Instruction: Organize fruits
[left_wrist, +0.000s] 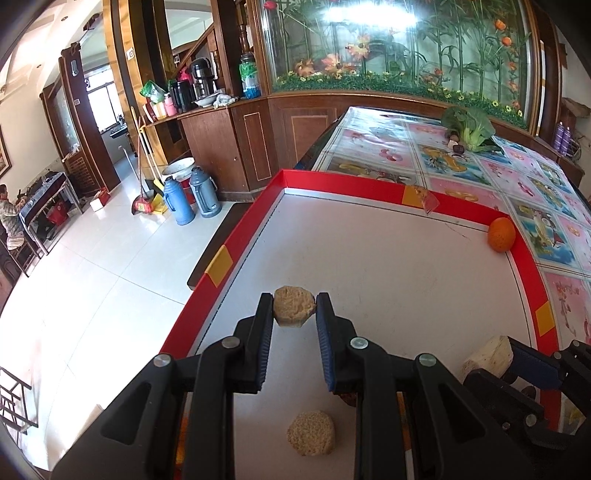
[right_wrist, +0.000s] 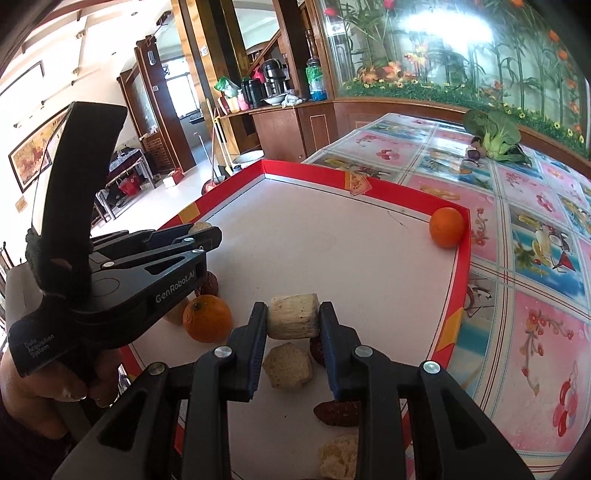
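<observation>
A white tray (left_wrist: 332, 192) with a red rim lies on the table. My left gripper (left_wrist: 294, 309) is shut on a tan hexagonal fruit chunk (left_wrist: 293, 305) above the tray's left part. A second tan round chunk (left_wrist: 311, 432) lies on the tray beneath it. My right gripper (right_wrist: 293, 320) is shut on a pale cylindrical fruit piece (right_wrist: 293, 320), which also shows at the right edge of the left wrist view (left_wrist: 489, 355). Under it lie a tan chunk (right_wrist: 288, 365) and a dark red date (right_wrist: 338, 412). One orange (right_wrist: 446, 226) rests in the tray's far right corner, another orange (right_wrist: 207, 317) sits near the left gripper (right_wrist: 201, 230).
A flowered tablecloth (right_wrist: 535, 229) covers the table right of the tray. A leafy green vegetable (right_wrist: 495, 134) lies at the table's far end. A wooden counter and a fish tank stand behind. Thermos flasks (left_wrist: 192, 199) and brooms stand on the tiled floor to the left. A person's hand (right_wrist: 55, 384) holds the left gripper.
</observation>
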